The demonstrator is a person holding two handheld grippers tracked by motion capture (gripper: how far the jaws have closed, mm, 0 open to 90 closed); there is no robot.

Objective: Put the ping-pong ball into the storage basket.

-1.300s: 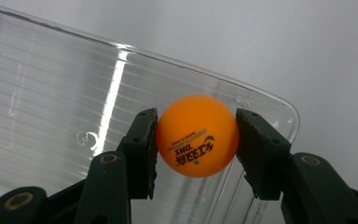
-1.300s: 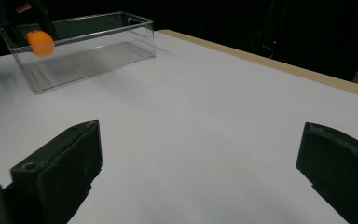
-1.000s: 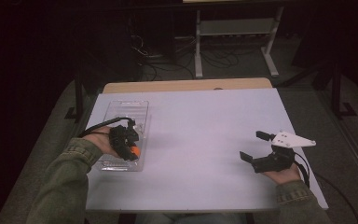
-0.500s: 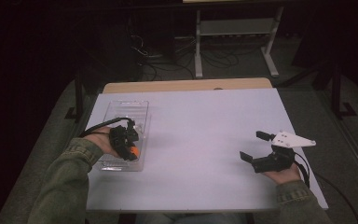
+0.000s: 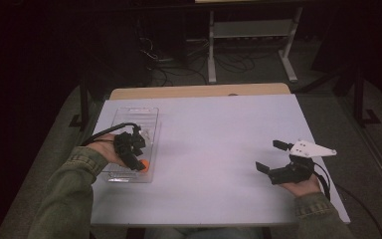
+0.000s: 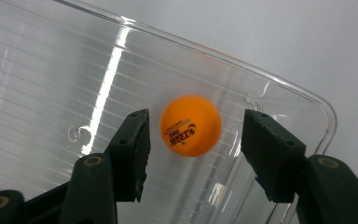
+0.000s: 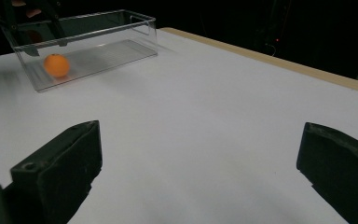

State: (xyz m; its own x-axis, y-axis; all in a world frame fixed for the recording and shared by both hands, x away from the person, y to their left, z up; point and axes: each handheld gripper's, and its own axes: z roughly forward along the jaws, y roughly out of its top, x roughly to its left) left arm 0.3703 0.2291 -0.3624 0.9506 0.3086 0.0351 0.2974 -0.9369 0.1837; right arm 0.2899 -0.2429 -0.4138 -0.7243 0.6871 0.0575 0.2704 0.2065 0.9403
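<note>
Orange table-tennis ball (image 6: 190,125) lies in the clear plastic tray (image 6: 51,93), at its near corner. The left gripper (image 6: 193,149) hangs above it; its jaws, just opened, straddle the ball without touching: release step, I judge. Next: lifting clear. The right gripper (image 5: 273,157), well apart from the tray, stands open and empty.

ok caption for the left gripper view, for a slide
Left gripper open around an orange ball lying in a clear plastic tray.

From above we look down on the white table (image 5: 219,149). Our left camera hangs close over the clear tray (image 6: 51,84); our right camera sees that tray from afar.
</note>
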